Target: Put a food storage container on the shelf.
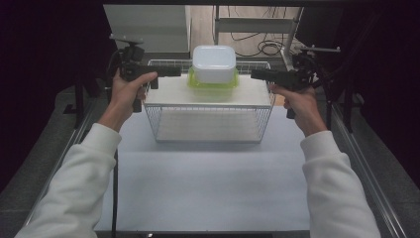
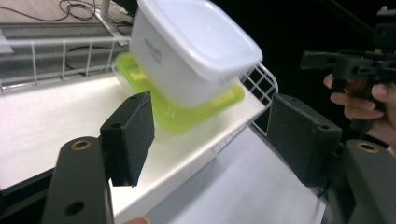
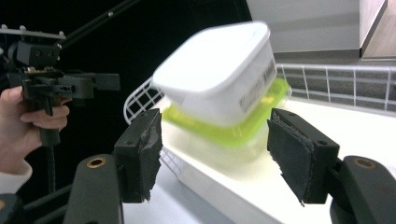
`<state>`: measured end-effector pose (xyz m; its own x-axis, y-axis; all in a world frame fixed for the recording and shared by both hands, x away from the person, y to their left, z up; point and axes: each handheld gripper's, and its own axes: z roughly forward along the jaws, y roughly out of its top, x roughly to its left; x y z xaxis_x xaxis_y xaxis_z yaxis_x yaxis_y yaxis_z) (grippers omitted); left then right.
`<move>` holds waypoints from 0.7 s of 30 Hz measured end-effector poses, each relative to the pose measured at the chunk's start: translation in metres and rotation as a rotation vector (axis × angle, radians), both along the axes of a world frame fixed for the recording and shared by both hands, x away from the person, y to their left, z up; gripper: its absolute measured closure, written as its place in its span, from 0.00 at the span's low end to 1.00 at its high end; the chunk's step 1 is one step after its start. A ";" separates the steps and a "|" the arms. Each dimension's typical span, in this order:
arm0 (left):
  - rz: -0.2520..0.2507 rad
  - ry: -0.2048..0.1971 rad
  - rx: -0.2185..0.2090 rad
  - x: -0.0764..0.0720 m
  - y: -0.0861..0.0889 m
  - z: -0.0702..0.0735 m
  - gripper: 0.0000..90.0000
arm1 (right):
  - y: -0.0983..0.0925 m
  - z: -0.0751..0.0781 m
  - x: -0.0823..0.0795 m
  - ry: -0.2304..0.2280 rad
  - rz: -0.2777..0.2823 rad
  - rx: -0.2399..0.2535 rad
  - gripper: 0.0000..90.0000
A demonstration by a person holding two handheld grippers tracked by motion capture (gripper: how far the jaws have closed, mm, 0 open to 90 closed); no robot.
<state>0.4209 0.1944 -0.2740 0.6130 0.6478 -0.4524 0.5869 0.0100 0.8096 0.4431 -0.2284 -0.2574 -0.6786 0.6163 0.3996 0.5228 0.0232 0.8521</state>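
A white tub (image 1: 214, 62) rests on a clear box with a green lid (image 1: 213, 84), on the white top shelf (image 1: 168, 94) of a wire rack. My left gripper (image 1: 176, 72) is level at the stack's left, open, apart from it. My right gripper (image 1: 255, 74) mirrors it at the stack's right, also open. In the left gripper view the open gripper (image 2: 210, 107) frames the white tub (image 2: 187, 51) and green lid (image 2: 187, 116) farther off. In the right gripper view the gripper (image 3: 215, 135) stands wide, with nothing touching its pads, before the tub (image 3: 219, 70).
The wire rack (image 1: 208, 124) stands at the far middle of a white table (image 1: 208, 183). Metal rails (image 1: 361, 163) run along both table sides. Cables (image 1: 262, 47) lie on the floor behind the rack. Dark surroundings flank the table.
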 end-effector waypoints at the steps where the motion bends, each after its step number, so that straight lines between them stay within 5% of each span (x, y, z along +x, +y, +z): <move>1: -0.003 -0.004 0.003 -0.005 0.000 -0.003 0.35 | -0.002 -0.002 -0.004 -0.008 0.005 -0.007 0.38; 9: -0.046 -0.053 0.045 -0.045 -0.004 -0.028 0.33 | -0.014 -0.029 -0.042 -0.075 0.054 -0.050 0.36; 12: -0.066 -0.060 0.019 -0.058 -0.005 -0.039 0.33 | -0.016 -0.042 -0.054 -0.085 0.072 -0.042 0.35; 21: -0.052 -0.078 0.066 -0.102 -0.005 -0.082 0.34 | -0.029 -0.096 -0.097 -0.081 0.078 -0.046 0.35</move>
